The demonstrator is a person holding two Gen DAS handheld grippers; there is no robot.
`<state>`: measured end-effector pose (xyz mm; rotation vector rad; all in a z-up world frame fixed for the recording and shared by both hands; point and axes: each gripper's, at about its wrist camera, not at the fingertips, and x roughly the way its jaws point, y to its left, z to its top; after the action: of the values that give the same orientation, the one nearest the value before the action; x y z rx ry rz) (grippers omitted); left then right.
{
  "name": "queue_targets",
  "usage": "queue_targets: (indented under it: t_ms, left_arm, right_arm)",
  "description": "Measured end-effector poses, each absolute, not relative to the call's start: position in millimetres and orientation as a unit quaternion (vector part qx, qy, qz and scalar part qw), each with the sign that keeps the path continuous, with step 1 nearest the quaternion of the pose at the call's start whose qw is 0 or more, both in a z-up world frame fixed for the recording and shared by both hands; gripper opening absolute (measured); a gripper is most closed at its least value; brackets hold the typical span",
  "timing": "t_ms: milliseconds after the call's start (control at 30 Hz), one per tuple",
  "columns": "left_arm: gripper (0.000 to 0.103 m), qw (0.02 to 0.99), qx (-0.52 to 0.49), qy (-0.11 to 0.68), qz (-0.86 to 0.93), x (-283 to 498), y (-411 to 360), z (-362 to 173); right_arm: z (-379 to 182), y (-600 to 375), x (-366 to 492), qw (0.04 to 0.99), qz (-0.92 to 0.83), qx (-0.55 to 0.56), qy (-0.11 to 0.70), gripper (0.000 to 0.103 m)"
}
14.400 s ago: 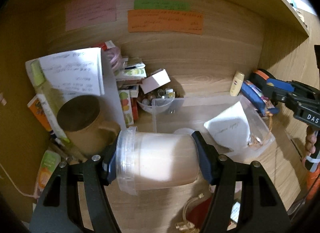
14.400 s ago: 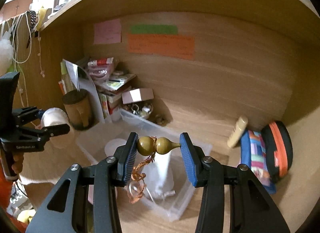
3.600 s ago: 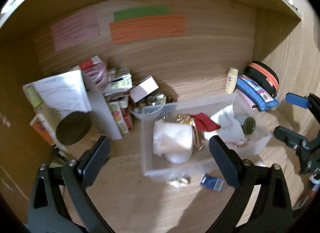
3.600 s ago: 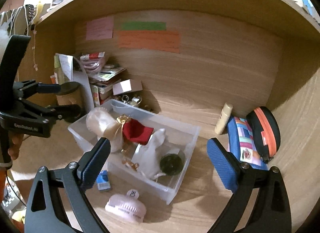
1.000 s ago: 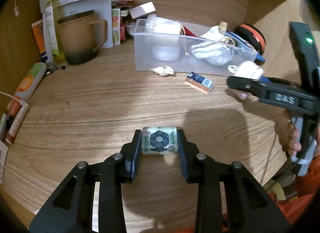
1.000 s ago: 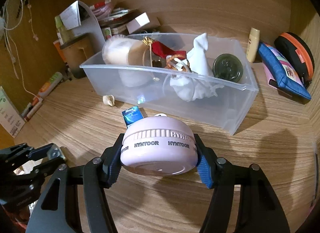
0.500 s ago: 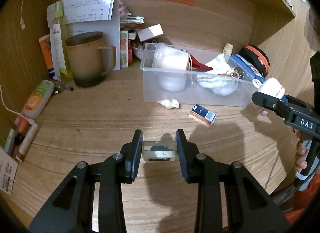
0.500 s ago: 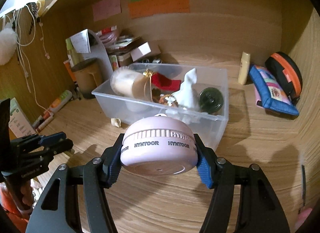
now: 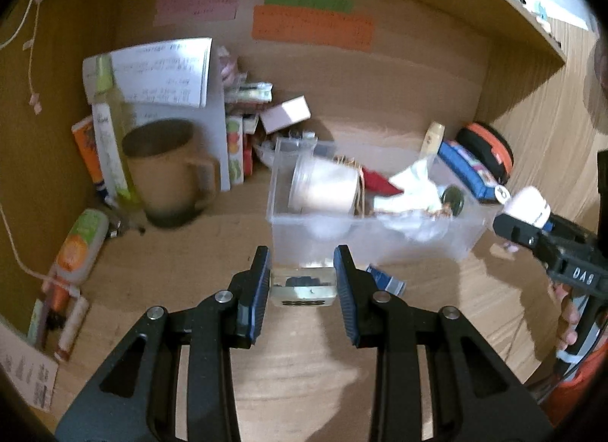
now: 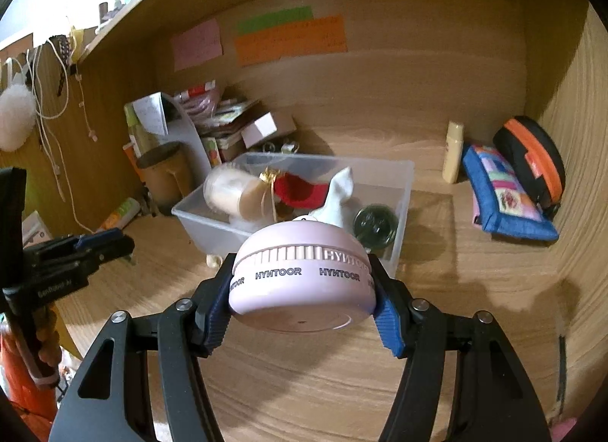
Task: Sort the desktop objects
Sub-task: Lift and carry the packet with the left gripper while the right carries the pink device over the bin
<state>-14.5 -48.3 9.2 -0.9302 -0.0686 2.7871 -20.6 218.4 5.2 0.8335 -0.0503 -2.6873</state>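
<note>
The left gripper [image 9: 303, 282] is pinching a small clear block [image 9: 303, 287] between its blue pads, jaws narrowed onto its two sides, held above the wooden desk [image 9: 311, 358] just in front of the clear bin [image 9: 380, 248]. Only the left wrist view is showing this block; the right wrist view is showing the left gripper [image 10: 110, 244] from the side, too small to make out what it holds. The right gripper [image 10: 304, 301] is clamping a pink round case [image 10: 302, 282] printed HYNTOOR, jaws spread wide around it, and the case is blocking part of the bin's [image 10: 404, 191] front wall. In the left view that case [image 9: 528, 206] is hanging near the bin's right end.

Inside the bin are lying a tipped white jar [image 10: 231, 195], a red pouch [image 10: 300, 187], a white cloth bag [image 10: 338, 191] and a dark round lid [image 10: 374, 227]. A small blue box [image 9: 385, 282] is resting on the desk against the bin's front. Further left a brown mug [image 9: 167, 172] is standing, and at the back right a blue patchwork pouch [image 10: 505, 195] is lying beside an orange-trimmed case [image 10: 532, 160].
</note>
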Motion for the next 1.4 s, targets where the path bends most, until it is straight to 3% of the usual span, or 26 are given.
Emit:
queue_targets:
  t_ms: [700,1400]
  left_arm:
    - [0.033,0.184,-0.319,0.004,0.930,-97,4,43]
    - [0.033,0.214,-0.378,0.026,0.900,-185,63,6]
  right_arm:
    - [15,242,-74,0.142,-0.946,0.289,-0.023,0.060]
    - [-2,233,-156,0.117,-0.935,0.332,0.035,0.060]
